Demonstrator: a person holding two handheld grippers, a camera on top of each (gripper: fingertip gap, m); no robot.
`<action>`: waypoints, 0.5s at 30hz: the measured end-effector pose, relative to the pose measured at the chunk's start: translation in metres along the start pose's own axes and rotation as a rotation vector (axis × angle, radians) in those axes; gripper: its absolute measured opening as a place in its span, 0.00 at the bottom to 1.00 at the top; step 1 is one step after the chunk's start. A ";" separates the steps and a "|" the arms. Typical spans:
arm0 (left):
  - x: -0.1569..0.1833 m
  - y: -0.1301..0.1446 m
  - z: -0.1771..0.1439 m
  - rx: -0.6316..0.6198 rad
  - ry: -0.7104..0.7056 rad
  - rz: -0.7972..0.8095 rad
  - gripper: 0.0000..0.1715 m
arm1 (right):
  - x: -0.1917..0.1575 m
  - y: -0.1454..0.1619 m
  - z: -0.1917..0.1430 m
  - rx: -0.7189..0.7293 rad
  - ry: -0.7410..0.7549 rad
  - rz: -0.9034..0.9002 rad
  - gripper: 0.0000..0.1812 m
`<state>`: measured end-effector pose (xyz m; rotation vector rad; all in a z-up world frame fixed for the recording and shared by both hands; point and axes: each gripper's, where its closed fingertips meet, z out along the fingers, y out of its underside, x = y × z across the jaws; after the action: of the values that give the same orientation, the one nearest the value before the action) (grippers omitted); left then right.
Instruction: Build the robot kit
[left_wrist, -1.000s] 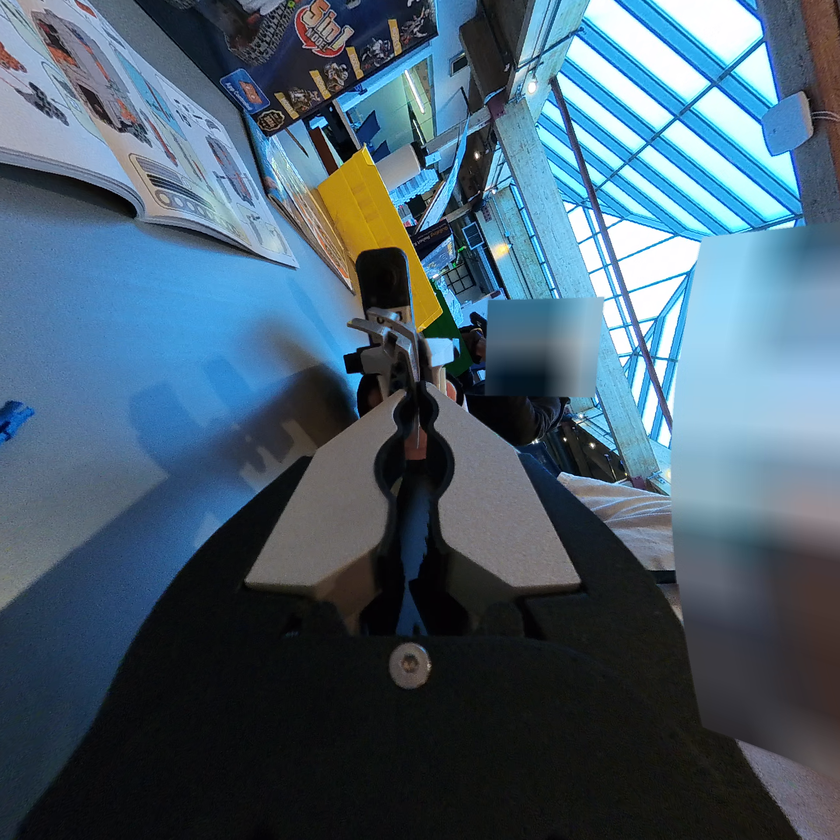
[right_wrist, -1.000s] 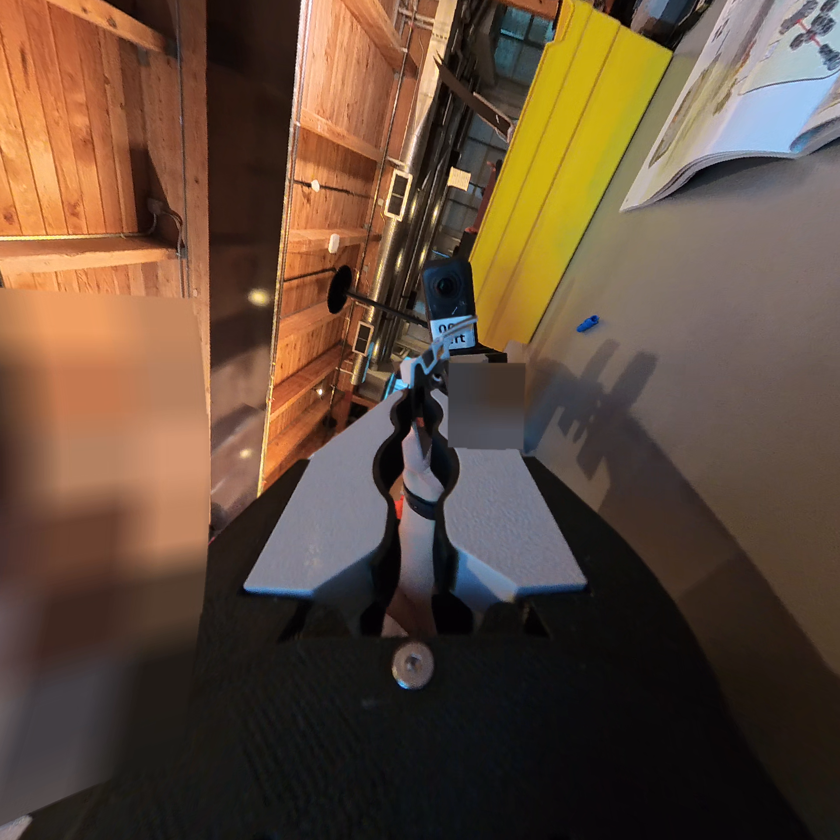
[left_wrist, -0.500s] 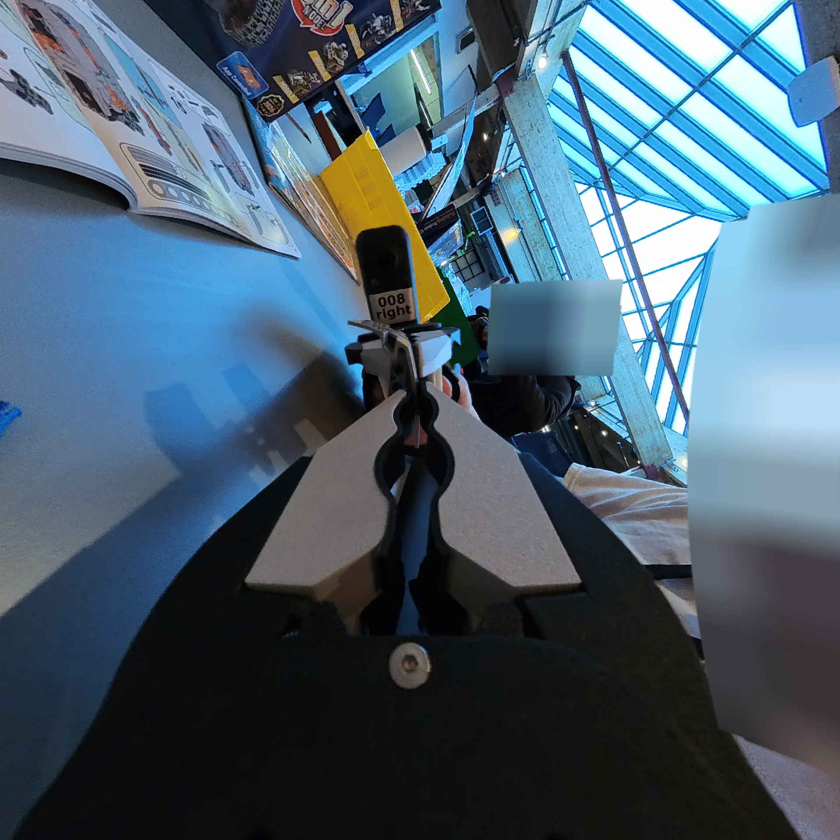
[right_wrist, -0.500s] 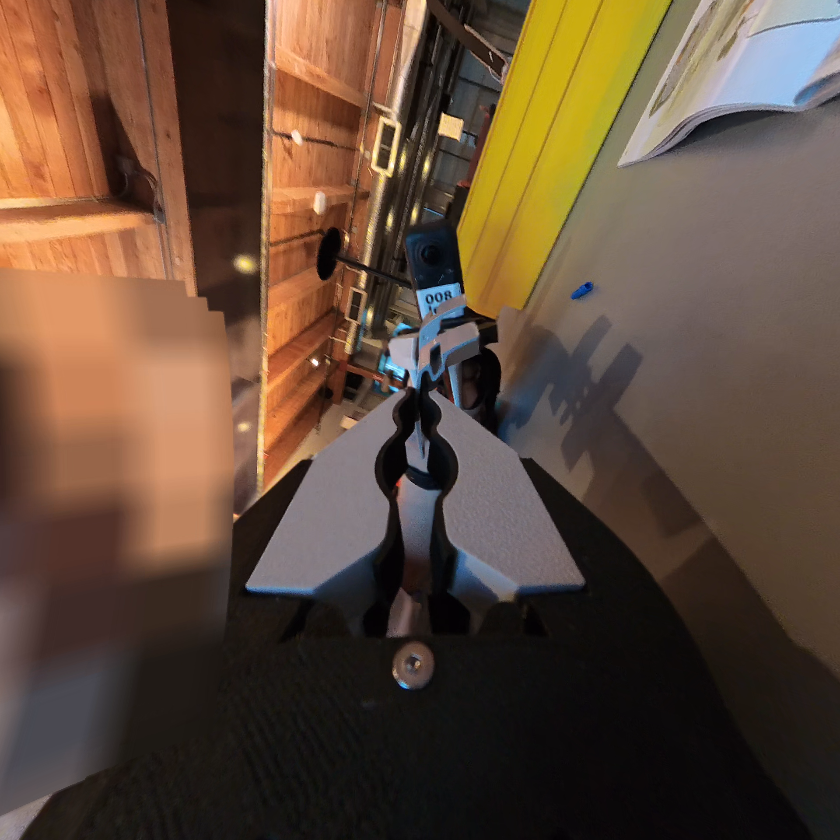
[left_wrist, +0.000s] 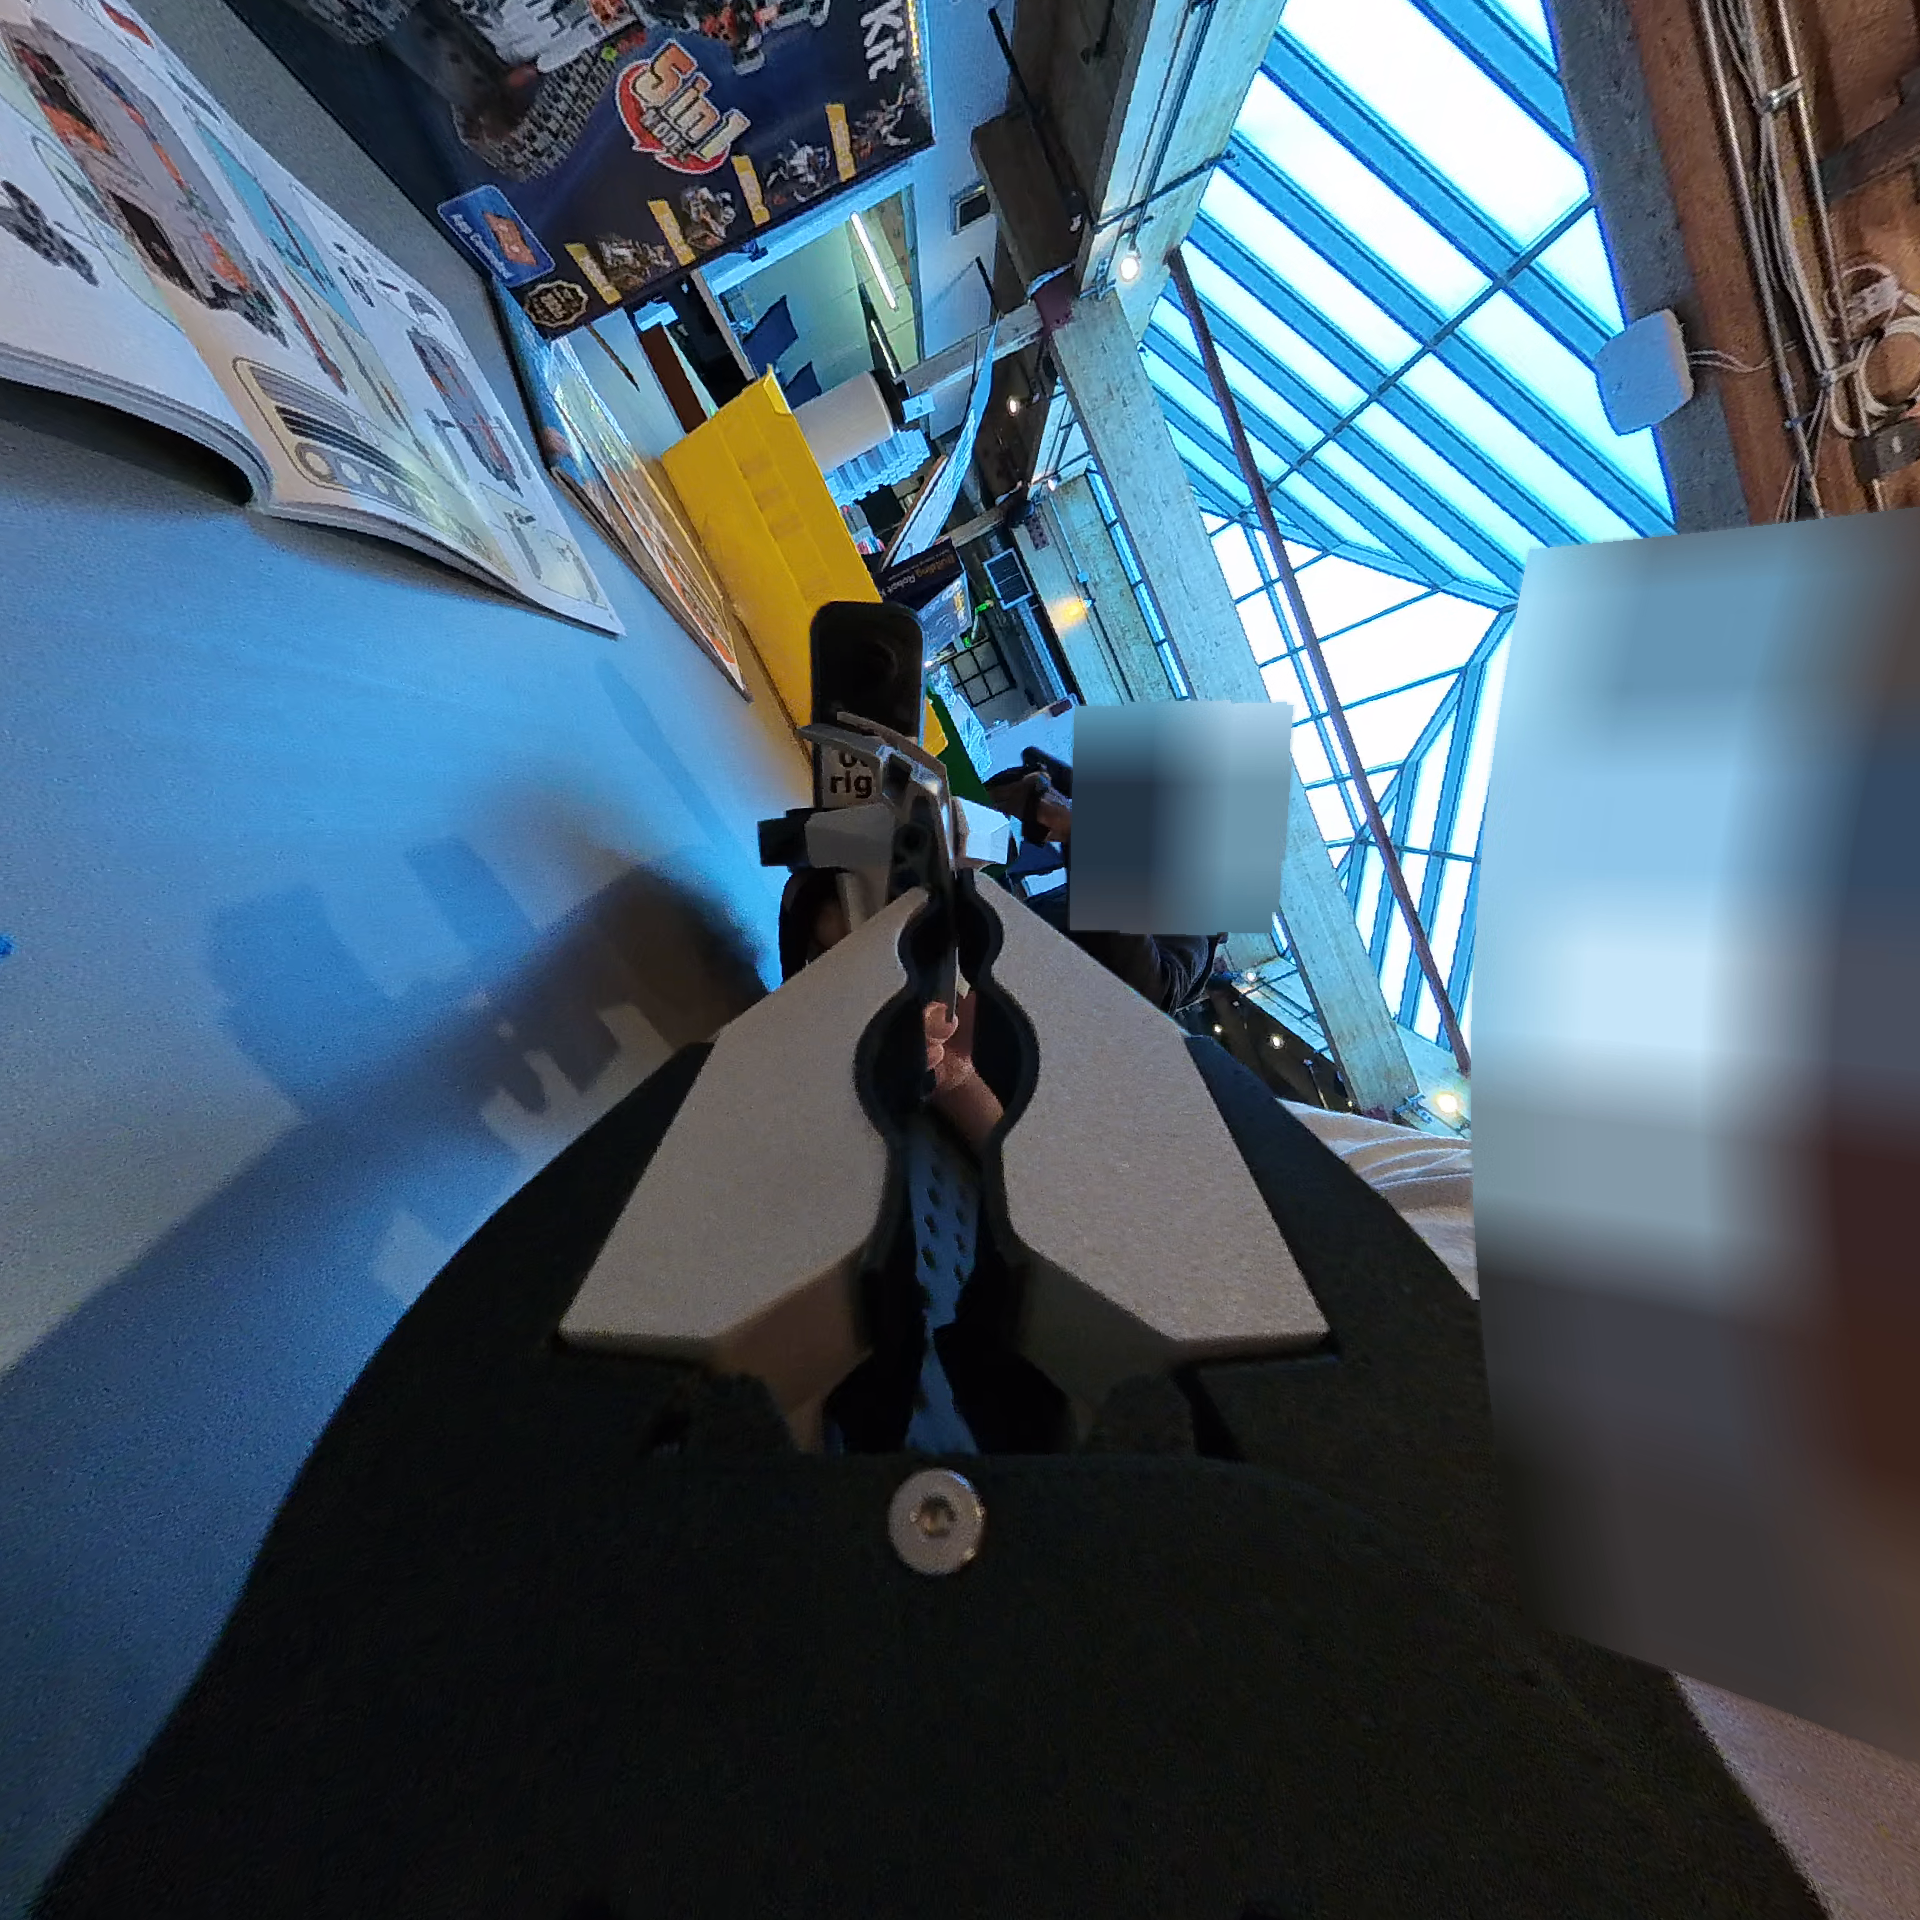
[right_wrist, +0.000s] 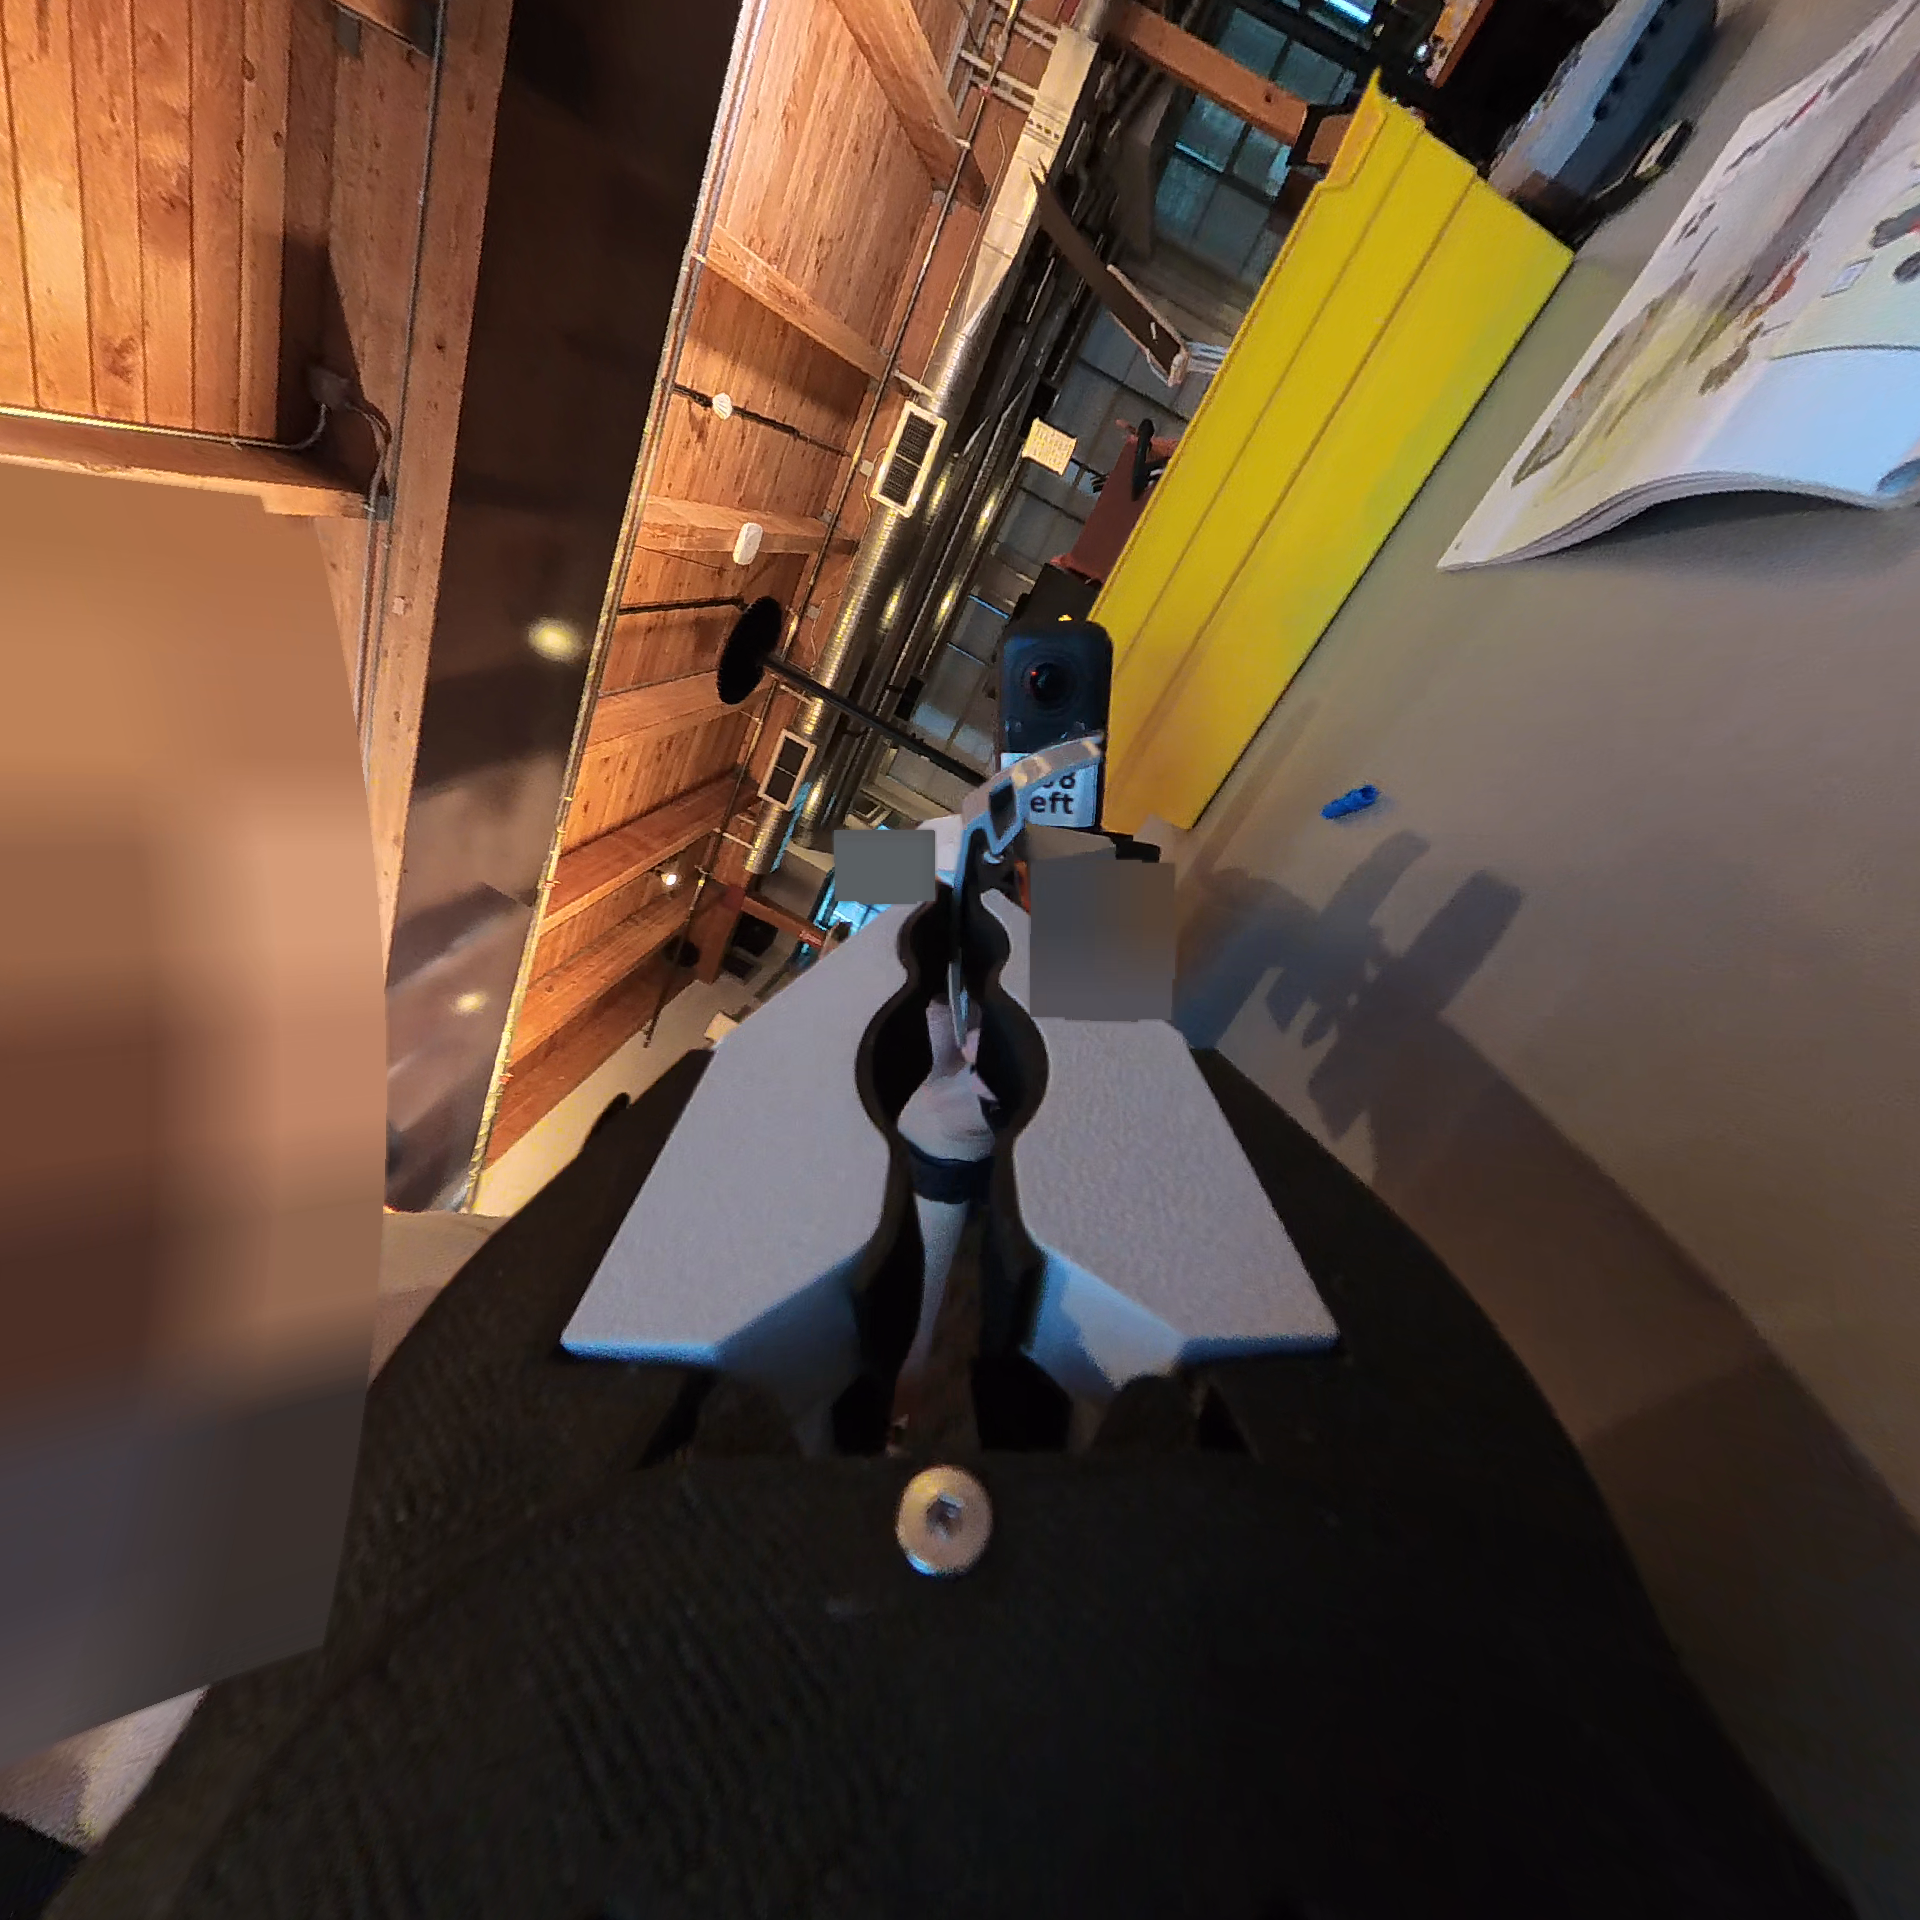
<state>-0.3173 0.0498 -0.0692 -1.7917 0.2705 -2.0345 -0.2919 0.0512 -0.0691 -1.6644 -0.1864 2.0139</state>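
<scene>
Since half a second ago the grey part has tipped over and now covers part of the label under the opposite camera, and the small blue piece has slid almost out of the left wrist view's edge.

The left gripper and the right gripper meet tip to tip in the air beside the table. They appear raised so that the part can be worked between them without the tabletop getting in the way. Each pair of fingers is drawn nearly together. The thin, curved grey part runs down into the narrow gap of both, so each seems clamped on one end of it. Which gripper carries the load cannot be told. Both views are rolled sideways, so the grippers look turned on their sides to bring the part's flat faces against the pads.

The two grippers throw a shadow on the table, which suggests they hang close above it rather than resting on it. The blue piece lies alone on the table, well apart from the grippers. An open booklet of pictured building steps lies flat farther off. Beyond it stand a yellow bin and a dark printed box, both out of the way of the grippers.
</scene>
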 end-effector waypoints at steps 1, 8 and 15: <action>-0.001 0.000 0.000 -0.002 -0.006 0.006 0.00 | 0.001 0.000 0.000 -0.003 0.010 -0.015 0.00; -0.002 0.001 0.000 -0.003 -0.041 0.045 0.00 | 0.005 -0.001 0.000 0.017 0.018 0.036 0.00; -0.002 0.001 0.000 0.000 -0.043 0.056 0.00 | 0.004 0.000 0.002 0.018 0.024 0.013 0.00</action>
<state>-0.3168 0.0496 -0.0716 -1.8054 0.3046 -1.9554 -0.2939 0.0537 -0.0720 -1.6817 -0.1485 1.9986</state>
